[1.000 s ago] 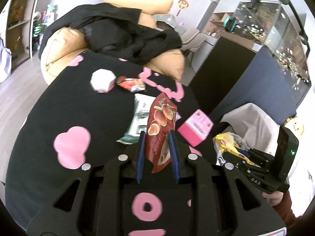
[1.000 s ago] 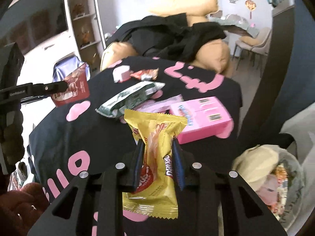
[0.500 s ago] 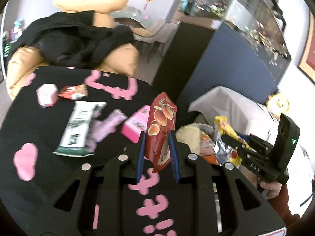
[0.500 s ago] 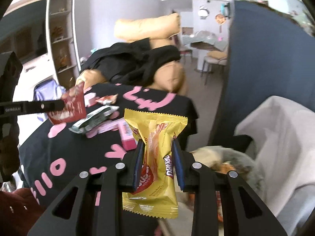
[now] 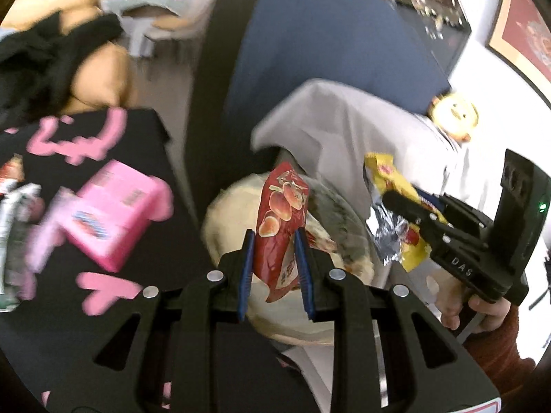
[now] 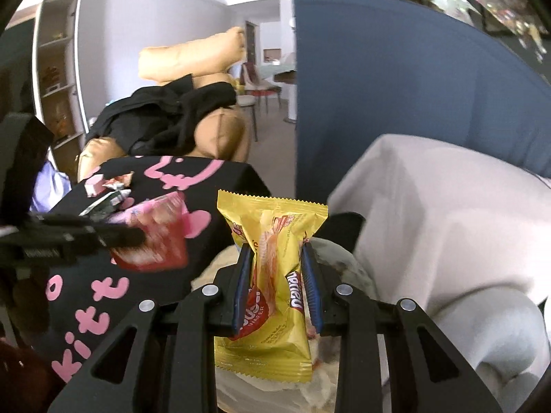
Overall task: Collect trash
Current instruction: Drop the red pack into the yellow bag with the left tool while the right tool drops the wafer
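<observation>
Now, in the left wrist view, the left gripper (image 5: 274, 241) reaches up from the bottom centre of the frame, its blue-padded jaws nearly closed and pinching a red snack packet (image 5: 281, 220) that stands upright between them. Behind the packet, at centre, lies the open trash bag (image 5: 347, 227), with pale wrappers inside. At right of the frame the right gripper (image 5: 396, 199) comes in from the lower right, carried by a hand (image 5: 482, 309) in a dark red sleeve, and clamps a yellow wafer packet (image 5: 389, 179) above the bag's right side. At left, blurred, a pink box (image 5: 113, 213) rests on the black tablecloth (image 5: 103, 309) with pink lettering; a white-draped seat (image 5: 361, 127) and a blue partition (image 5: 310, 34) fill the upper middle. In the right wrist view, the right gripper (image 6: 277, 275) rises from the bottom centre, jaws drawn close and squeezing the yellow wafer packet (image 6: 272, 275) at its waist, the packet upright over the trash bag (image 6: 220, 268) just below. At left of the frame the left gripper (image 6: 131, 237) juts in level, blurred, with the red snack packet (image 6: 155, 247) at its tip, over the tablecloth's (image 6: 144, 296) edge. Farther up left on the cloth lie the pink box (image 6: 155, 206) and small wrappers (image 6: 110, 186); a tan cushion heap (image 6: 193, 58) under black clothing (image 6: 162, 120) sits behind.
</observation>
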A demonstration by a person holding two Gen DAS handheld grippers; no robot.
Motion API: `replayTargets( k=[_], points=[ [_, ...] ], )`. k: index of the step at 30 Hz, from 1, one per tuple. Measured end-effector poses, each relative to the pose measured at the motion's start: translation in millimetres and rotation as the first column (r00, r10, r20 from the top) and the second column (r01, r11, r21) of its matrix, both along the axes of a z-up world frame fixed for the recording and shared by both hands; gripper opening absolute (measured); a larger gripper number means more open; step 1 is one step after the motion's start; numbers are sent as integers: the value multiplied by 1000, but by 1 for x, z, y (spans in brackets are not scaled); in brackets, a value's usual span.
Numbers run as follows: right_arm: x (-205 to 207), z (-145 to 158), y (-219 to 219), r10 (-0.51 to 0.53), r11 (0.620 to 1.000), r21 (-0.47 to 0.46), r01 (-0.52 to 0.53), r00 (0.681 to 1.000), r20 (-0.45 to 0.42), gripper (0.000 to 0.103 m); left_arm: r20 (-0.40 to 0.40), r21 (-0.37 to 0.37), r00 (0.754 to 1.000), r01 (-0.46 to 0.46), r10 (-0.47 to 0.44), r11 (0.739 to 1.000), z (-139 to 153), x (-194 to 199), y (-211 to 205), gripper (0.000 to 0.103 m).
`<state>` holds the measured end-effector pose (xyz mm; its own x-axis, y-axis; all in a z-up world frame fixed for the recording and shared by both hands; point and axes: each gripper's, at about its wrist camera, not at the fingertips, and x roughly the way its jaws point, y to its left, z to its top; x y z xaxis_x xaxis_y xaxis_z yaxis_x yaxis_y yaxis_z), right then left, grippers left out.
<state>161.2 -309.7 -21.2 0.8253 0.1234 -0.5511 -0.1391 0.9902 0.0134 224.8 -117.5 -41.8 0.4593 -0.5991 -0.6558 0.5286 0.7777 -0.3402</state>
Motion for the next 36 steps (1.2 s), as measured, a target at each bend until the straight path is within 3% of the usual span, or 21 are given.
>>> replayTargets(
  k=[4,9,11,12,13,19,25,27,30,36],
  points=[
    [-6,-5,-12,-30,999,-16,30,1000,-4,28,-73,-11,995,72,-73,997,-26,10,-32,22],
    [-6,-9,-27,-70,997,-19,70,997,-20,28,-122,-29,988,89,-91,996,-46,29,-62,23],
    [-4,-9,-30,-84,996,-19,83,996,-25,28,-149,-66,981,118,-127,991,-49,40,-75,31],
    [-3,-10,-31,-95,995,-26,94,995,-25,28,-159,-67,979,121,-130,990,-51,45,-78,41],
    [-4,-11,-32,-102,994,-33,102,994,-23,28,-159,-64,982,97,-106,993,-51,49,-79,44],
    [3,-26,-33,-87,996,-2,87,994,-65,28,-132,-47,991,-27,21,999,-46,49,-38,51],
    [30,-53,3,45,994,108,-34,994,-101,28,-140,-60,980,-151,142,987,-46,37,22,54],
    [42,-66,24,85,995,54,-79,989,-124,28,-146,-61,975,-175,165,983,-47,35,33,54],
    [63,-100,46,43,989,-127,-69,979,-201,28,-149,-60,970,-205,194,977,-46,32,53,54],
    [84,-143,14,-69,988,-153,16,935,-348,28,-108,-60,968,-235,228,970,-41,20,84,54]
  ],
)
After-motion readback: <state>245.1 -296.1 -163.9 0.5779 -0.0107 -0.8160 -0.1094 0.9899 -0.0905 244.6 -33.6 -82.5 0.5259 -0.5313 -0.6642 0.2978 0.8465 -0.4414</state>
